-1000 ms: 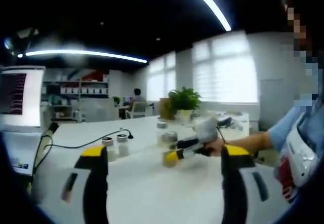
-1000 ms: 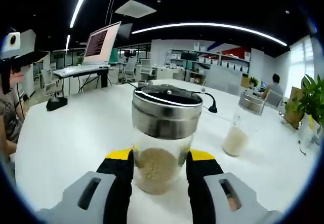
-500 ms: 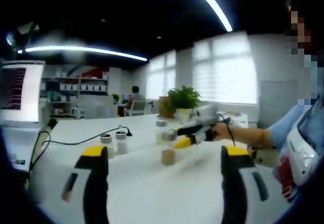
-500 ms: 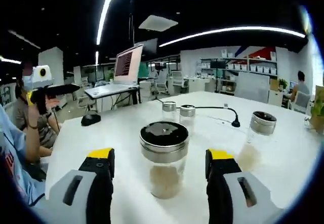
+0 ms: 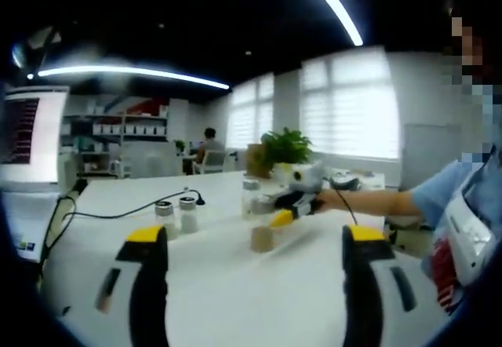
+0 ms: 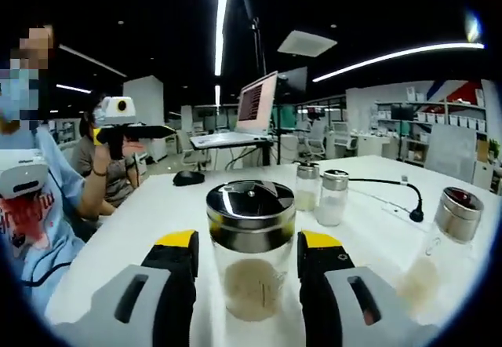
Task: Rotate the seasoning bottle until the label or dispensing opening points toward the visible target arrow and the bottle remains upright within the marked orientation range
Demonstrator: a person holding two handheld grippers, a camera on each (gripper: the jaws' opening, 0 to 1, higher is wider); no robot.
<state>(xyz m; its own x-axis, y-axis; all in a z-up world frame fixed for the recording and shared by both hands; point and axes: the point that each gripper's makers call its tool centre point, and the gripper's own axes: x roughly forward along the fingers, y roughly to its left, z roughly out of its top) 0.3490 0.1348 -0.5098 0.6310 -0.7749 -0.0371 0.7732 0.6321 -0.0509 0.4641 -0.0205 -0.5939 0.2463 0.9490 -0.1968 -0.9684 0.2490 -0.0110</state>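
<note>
The seasoning bottle (image 6: 251, 264), a glass jar with a steel lid and tan powder, stands upright on the white table (image 6: 157, 213). My right gripper (image 6: 249, 241) is open, its yellow-tipped jaws flanking the jar with a narrow gap on each side. In the left gripper view, the same jar (image 5: 261, 237) sits mid-table with the right gripper (image 5: 284, 212) reaching it from the right, held by a person's hand. My left gripper (image 5: 255, 235) is open and holds nothing, well short of the jar. In the right gripper view, the left gripper (image 6: 129, 131) is held up at the left.
Two small shakers (image 6: 321, 198) stand behind the jar, with a black cable (image 6: 384, 186) beside them. A second steel-lidded jar (image 6: 449, 229) stands at the right. A mouse (image 6: 189, 177) and a monitor (image 6: 263, 100) are farther back. A potted plant (image 5: 286, 149) is at the table's far end.
One second ago my right gripper was shut on the jar, then opened wide; now its jaws have narrowed around it again. The right gripper view has swung. The left gripper stays open.
</note>
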